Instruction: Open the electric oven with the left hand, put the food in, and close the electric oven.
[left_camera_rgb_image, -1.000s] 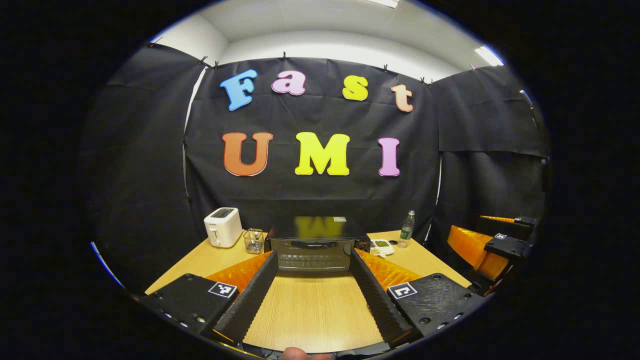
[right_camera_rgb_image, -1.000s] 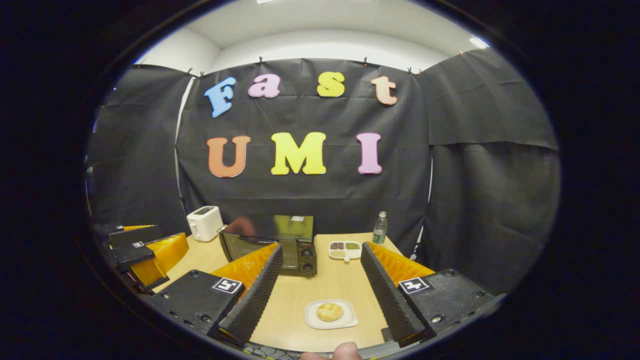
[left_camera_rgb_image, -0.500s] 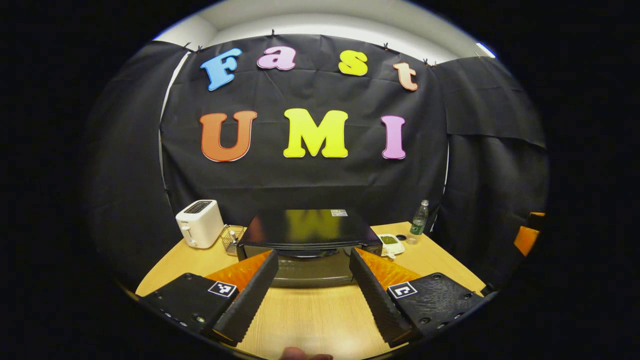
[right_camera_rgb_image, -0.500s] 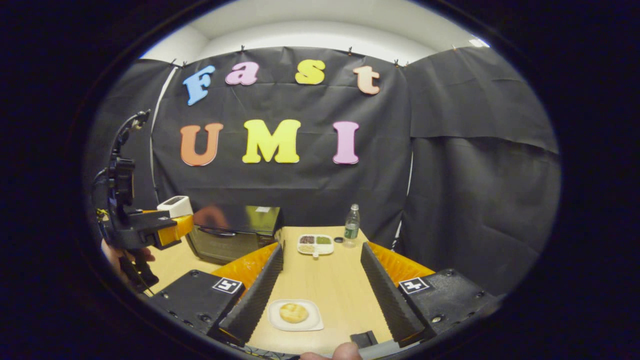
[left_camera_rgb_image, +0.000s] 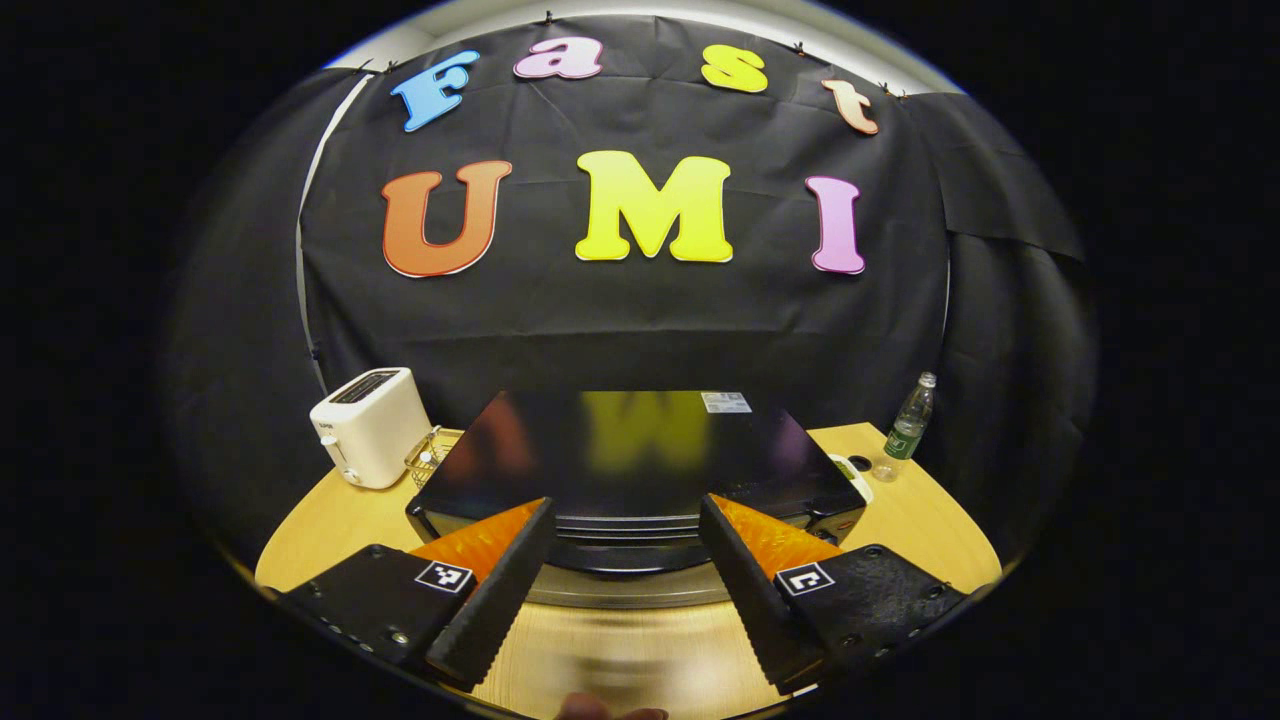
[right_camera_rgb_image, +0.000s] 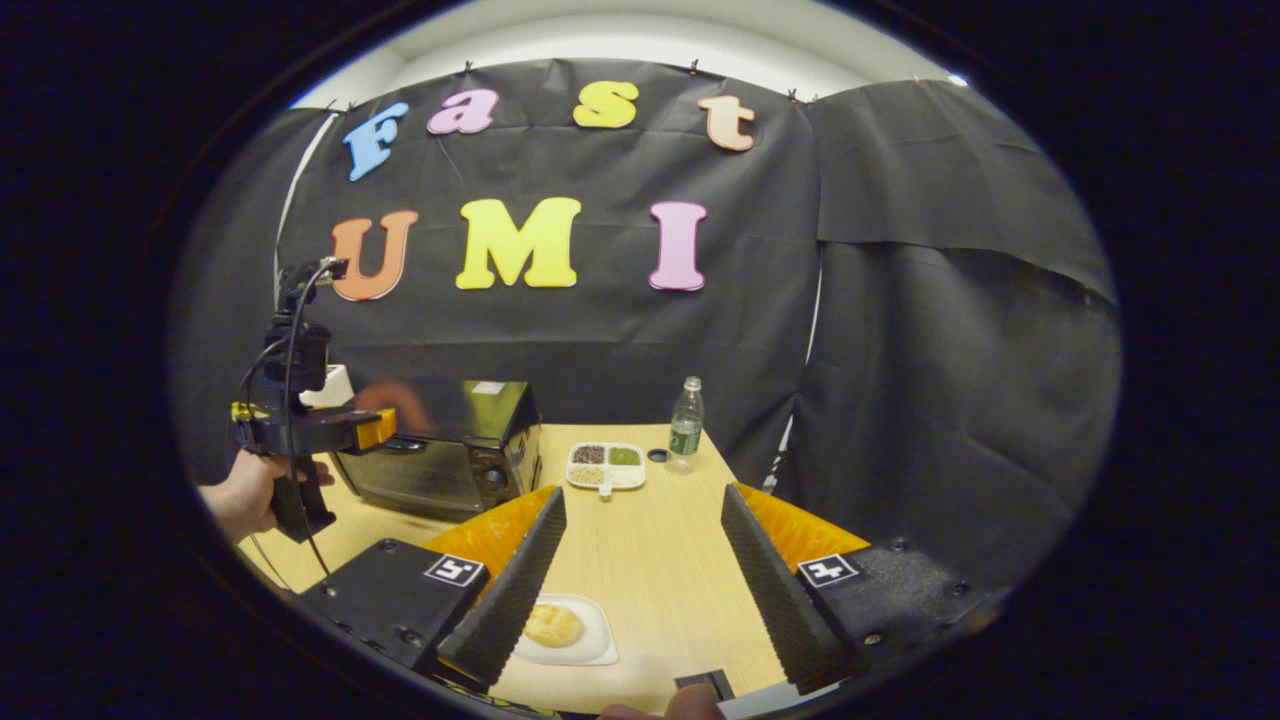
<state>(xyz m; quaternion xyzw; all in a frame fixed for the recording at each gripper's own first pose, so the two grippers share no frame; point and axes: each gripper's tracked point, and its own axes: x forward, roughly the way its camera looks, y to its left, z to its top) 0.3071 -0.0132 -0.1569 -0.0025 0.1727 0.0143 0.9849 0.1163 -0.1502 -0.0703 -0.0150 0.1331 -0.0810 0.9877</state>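
None of the three steps is finished, as far as these frames show. In the left gripper view, the left claw (left_camera_rgb_image: 625, 535) stands wide apart and holds nothing, with the electric oven (left_camera_rgb_image: 640, 450) directly ahead of it; the top edge of the oven front, where the dark handle bar (left_camera_rgb_image: 625, 555) runs, sits between the two fingers. I cannot tell whether either finger touches the bar yet. In the right gripper view the same left claw (right_camera_rgb_image: 375, 428) hovers at the oven's upper front edge, carried by a hand (right_camera_rgb_image: 240, 495), and the oven door (right_camera_rgb_image: 415, 480) looks shut — so opening is the step in hand, not a step done.

The food — a round bun (right_camera_rgb_image: 553, 625) on a small white plate (right_camera_rgb_image: 590, 645) — lies on the bench (right_camera_rgb_image: 650, 560) low between the fingers of the right claw (right_camera_rgb_image: 640, 590), nearer its left finger and partly hidden behind it. That claw too is spread wide and grips nothing.

Left to do, by my reckoning: take the handle and swing the door down, lift the bun or its plate and carry it across to the oven, well off to the right claw's left, set it inside, then shut the door.
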